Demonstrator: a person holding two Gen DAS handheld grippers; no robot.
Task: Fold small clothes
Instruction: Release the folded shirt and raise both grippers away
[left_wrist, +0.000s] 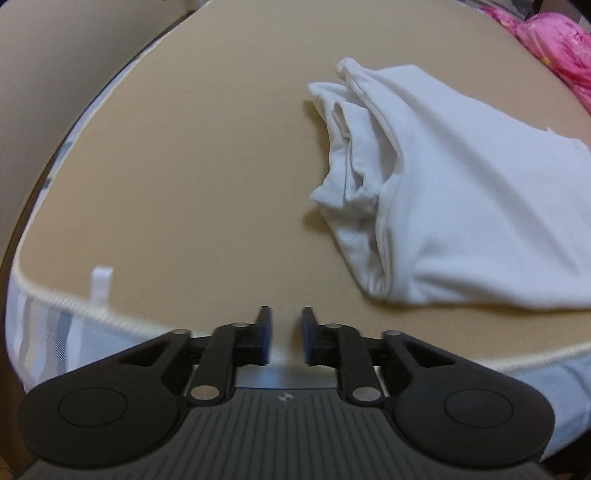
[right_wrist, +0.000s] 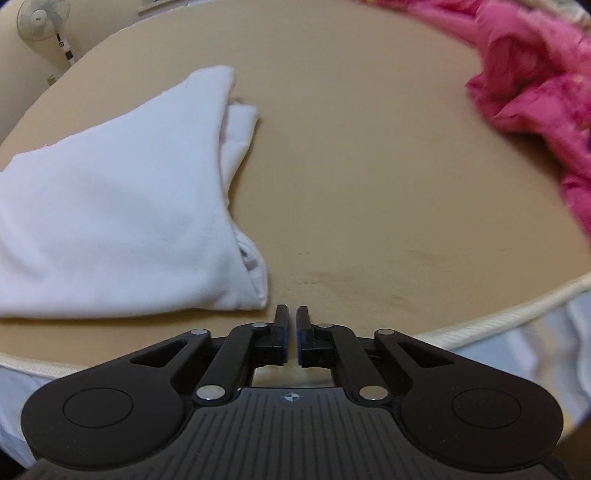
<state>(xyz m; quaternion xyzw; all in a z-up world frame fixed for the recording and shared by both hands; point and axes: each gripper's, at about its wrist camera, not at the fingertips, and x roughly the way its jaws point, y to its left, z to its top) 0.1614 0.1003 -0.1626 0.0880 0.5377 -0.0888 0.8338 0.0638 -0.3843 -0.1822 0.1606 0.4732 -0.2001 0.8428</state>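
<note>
Nearest the lens in the left wrist view is the black two-finger left gripper (left_wrist: 287, 334), its blue-padded jaws parted by a narrow gap and holding nothing, with bare tan mattress surface (left_wrist: 192, 177) showing between them. It hovers at the near edge, over the cream corded piping (left_wrist: 74, 302) that borders the mattress. A small white fabric tag (left_wrist: 100, 286) stands on that piping, to the left of the fingers. Ahead and to the right of this gripper lies one folded white cotton garment (left_wrist: 461, 192), its bunched layered edge facing the gripper, well apart from the fingertips.

In the right wrist view the black two-finger right gripper (right_wrist: 291, 334) has its jaws drawn almost together, only a thin slit left between the pads, nothing clamped. The same white garment (right_wrist: 118, 206) lies ahead and to its left, its near right corner just beside the left fingertip; contact cannot be told. Ahead and far right is one crumpled pink fabric heap (right_wrist: 535, 92), well apart from the gripper. A white pedestal fan (right_wrist: 44, 22) stands beyond the mattress at far left.

Count: two grippers, one white garment, one pink heap, one tag, one fan.
</note>
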